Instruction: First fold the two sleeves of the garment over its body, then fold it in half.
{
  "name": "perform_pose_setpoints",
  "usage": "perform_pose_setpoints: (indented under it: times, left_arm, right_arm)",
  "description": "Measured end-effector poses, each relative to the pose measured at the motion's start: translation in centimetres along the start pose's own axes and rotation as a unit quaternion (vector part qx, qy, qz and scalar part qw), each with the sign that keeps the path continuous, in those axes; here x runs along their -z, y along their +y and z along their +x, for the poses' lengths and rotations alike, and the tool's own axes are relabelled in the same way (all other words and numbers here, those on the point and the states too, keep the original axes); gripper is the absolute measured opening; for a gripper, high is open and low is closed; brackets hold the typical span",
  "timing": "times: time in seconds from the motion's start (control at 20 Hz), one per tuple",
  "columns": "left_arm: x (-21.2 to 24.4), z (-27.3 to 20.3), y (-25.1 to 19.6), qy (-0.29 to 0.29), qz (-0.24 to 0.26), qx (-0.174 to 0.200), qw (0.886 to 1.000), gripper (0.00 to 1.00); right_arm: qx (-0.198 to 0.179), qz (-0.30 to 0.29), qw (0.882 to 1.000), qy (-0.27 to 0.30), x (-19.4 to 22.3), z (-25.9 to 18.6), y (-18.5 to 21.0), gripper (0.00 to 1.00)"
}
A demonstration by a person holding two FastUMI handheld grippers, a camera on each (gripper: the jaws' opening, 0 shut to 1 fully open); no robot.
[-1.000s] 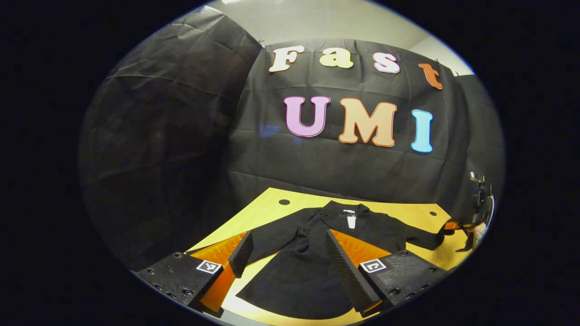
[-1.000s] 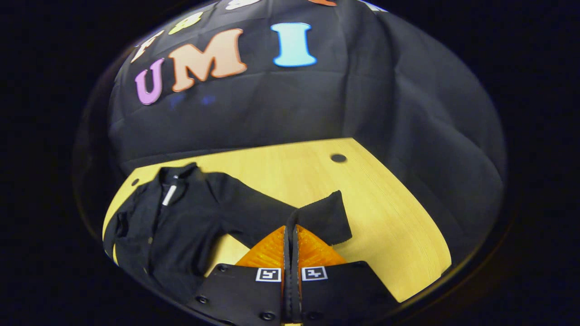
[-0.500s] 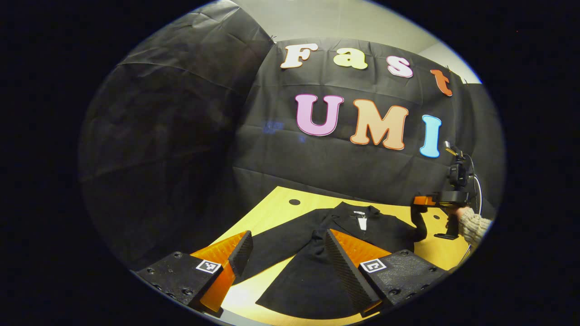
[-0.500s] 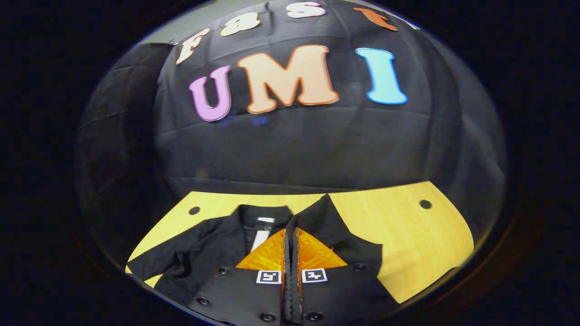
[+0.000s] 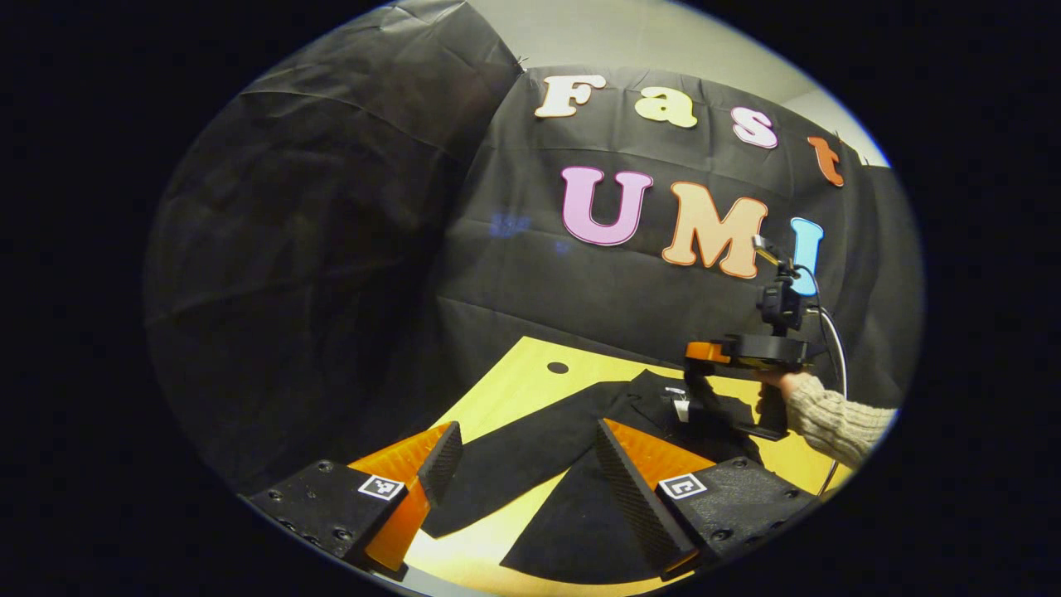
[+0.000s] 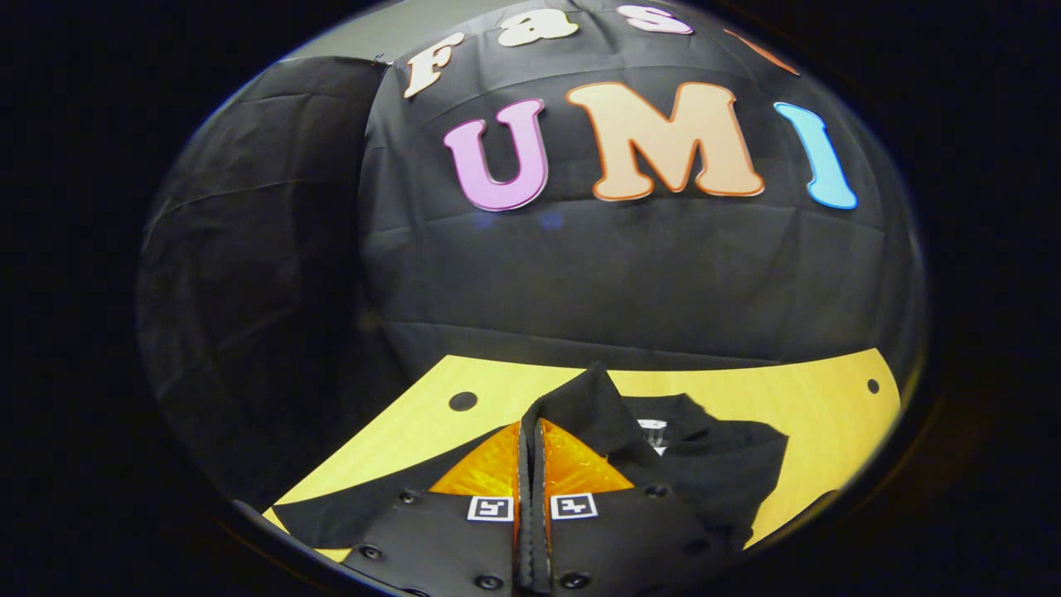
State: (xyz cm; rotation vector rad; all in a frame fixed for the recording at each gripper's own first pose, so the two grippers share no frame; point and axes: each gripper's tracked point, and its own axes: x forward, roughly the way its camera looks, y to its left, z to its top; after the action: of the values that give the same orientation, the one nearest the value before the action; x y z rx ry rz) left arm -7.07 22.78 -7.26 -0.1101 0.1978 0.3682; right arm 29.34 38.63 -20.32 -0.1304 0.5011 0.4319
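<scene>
right gripper (image 6: 530, 448) clamped on sleeve (image 6: 593, 406), carried in over garment (image 5: 580, 473) body since 1 s ago | left gripper (image 5: 526, 464) apart, hovering at 6 o'clock | garment on surface (image 6: 829, 414) | first sleeve fold nearly laid

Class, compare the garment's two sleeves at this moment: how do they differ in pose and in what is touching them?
The right sleeve is pinched in the shut right gripper and lifted over the garment's body; the left sleeve lies flat, stretched out on the table. The open left gripper hovers near the left sleeve without gripping it. Both sleeves are black.
</scene>
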Motion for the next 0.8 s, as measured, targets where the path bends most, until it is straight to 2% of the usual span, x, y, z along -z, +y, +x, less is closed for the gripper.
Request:
perform_pose_setpoints:
  times: [0.15, 0.3, 0.5, 0.6, 0.65, 0.7, 0.8]
  left_arm:
    - [0.2, 0.3, 0.5, 0.004, -0.002, 0.005, 1.0, 0.95]
    - [0.9, 0.5, 1.7, 0.013, -0.001, 0.002, 1.0, 0.94]
    - [1.9, 0.8, 2.6, 0.031, 0.0, 0.0, 1.0, 0.95]
    - [2.3, 1.0, 2.8, 0.041, 0.001, -0.004, 0.999, 0.96]
    - [2.5, 1.3, 2.8, 0.044, 0.0, -0.006, 0.999, 0.96]
    - [2.8, 1.4, 2.9, 0.048, -0.001, -0.007, 0.999, 0.96]
    - [3.3, 1.9, 3.0, 0.057, -0.004, -0.011, 0.998, 0.97]
  right_arm:
    - [-0.01, -0.012, 0.999, 0.03, 2.9, 2.8, 3.0, 0.02]
    - [-0.012, -0.027, 0.997, 0.066, 6.1, 5.4, 3.9, 0.02]
    - [-0.022, 0.03, 0.995, 0.091, 7.9, 7.0, 4.7, 0.05]
    - [-0.032, 0.07, 0.991, 0.109, 8.4, 7.0, 5.0, 0.1]
    - [-0.037, 0.086, 0.989, 0.112, 8.3, 7.4, 5.2, 0.06]
    - [-0.04, 0.095, 0.989, 0.11, 8.1, 7.8, 5.3, 0.14]
    - [-0.045, 0.099, 0.989, 0.099, 7.3, 8.1, 5.0, 0.56]
